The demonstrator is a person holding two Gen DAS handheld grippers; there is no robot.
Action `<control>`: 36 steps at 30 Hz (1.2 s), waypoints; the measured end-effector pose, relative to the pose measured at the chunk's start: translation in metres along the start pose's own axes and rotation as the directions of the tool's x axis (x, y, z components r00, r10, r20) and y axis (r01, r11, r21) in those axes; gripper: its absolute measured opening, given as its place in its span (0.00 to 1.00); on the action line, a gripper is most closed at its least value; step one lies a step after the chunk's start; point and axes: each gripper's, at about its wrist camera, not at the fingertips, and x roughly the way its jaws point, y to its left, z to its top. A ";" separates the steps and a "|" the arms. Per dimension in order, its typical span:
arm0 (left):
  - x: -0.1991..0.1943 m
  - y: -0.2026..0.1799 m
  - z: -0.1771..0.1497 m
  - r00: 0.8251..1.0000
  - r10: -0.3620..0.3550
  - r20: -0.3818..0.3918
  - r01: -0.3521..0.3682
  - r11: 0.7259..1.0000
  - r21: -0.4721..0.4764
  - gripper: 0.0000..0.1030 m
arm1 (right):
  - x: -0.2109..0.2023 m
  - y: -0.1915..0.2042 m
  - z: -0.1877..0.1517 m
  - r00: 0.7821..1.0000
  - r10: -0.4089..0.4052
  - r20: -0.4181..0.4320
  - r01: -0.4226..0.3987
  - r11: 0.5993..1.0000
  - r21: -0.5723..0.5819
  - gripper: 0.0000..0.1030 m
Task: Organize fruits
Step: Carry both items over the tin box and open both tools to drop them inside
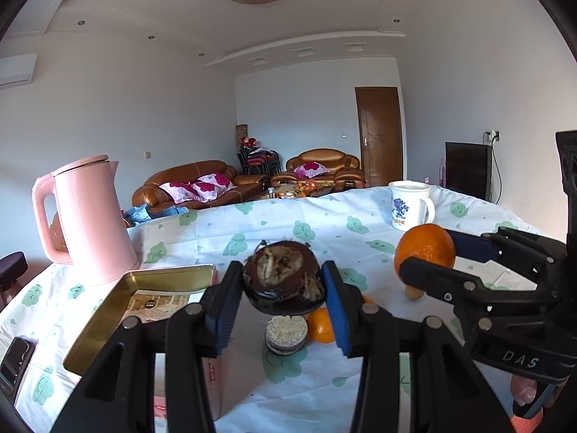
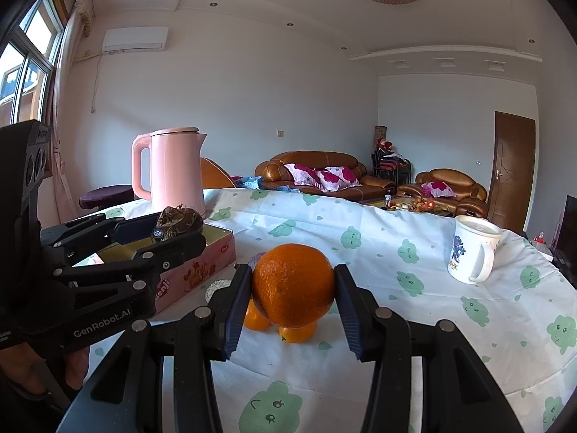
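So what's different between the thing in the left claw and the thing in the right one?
The left claw holds a dark brown fruit with a dry, husky, cracked top; the right claw holds a bright orange with smooth, dimpled skin. The brown fruit hangs by the open gold tin; the orange hangs over two small orange fruits on the cloth. Both are roundish, pinched between two pads, and lifted off the table.

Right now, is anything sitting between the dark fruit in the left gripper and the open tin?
Nothing visible does. The left gripper holds the dark fruit in the air beside the gold tin, whose open top shows only a printed card.
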 end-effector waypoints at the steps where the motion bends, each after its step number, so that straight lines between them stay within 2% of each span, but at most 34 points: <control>1: -0.001 0.001 0.000 1.000 0.004 0.003 -0.004 1.000 0.002 0.44 | 0.000 0.001 0.001 1.000 0.001 0.000 -0.001 1.000 -0.003 0.47; 9: 0.000 0.011 0.001 1.000 0.026 -0.002 -0.026 1.000 -0.008 0.44 | 0.006 0.012 0.012 1.000 0.029 -0.001 -0.029 0.999 -0.028 0.47; 17: 0.003 0.041 -0.001 0.997 0.077 -0.018 -0.077 0.995 -0.059 0.44 | 0.024 0.030 0.031 0.996 0.084 -0.014 -0.085 0.995 -0.055 0.47; 28: 0.011 0.101 -0.011 0.980 0.174 -0.099 -0.186 0.975 -0.125 0.44 | 0.062 0.065 0.057 0.982 0.177 -0.065 -0.183 0.979 -0.093 0.47; 36: 0.024 0.133 -0.016 0.969 0.190 -0.158 -0.213 0.966 -0.143 0.44 | 0.099 0.085 0.066 0.966 0.228 -0.120 -0.240 0.966 -0.096 0.47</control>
